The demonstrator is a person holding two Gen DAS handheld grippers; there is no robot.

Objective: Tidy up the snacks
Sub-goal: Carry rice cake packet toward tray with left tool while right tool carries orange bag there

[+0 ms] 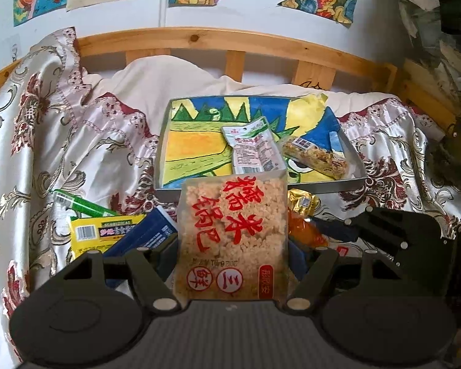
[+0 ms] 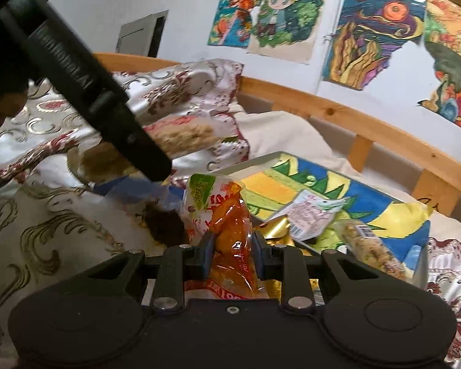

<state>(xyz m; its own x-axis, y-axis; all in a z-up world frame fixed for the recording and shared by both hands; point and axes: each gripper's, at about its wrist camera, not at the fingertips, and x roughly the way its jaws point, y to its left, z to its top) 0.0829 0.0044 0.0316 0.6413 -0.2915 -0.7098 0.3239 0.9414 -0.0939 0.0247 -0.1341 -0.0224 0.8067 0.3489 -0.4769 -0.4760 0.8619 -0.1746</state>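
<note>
**Both jaws loaded, tray ahead on bed**

Bed (image 1: 61, 141) with patterned satin cover, wood rail behind, drawings on wall. Tray (image 1: 358, 181) with a colourful drawing lining it sits on the bed, straight ahead of the left gripper, ahead and right of the right one. In the tray: white pouch (image 1: 253, 149) and, just right of it, a nut bar (image 1: 315, 156).

Left gripper (image 1: 232, 247): jaws spread wide, closed on the sides of a rice cracker pack (image 1: 232, 233), red lettering, held upright between them; its top edge overlaps the tray's near wall in view. Loose on the bed near the jaws: green pack (image 1: 83, 206), yellow pack (image 1: 104, 233), blue pack (image 1: 147, 233) on the left; gold wrapper (image 1: 302, 201) on the right.

Right gripper (image 2: 233, 252): jaws narrow, pinching an orange pouch (image 2: 230, 240) at mid-length, its top poking forward past the tips, its bottom back toward the camera. Left gripper's black body crosses this view's upper left.
</note>
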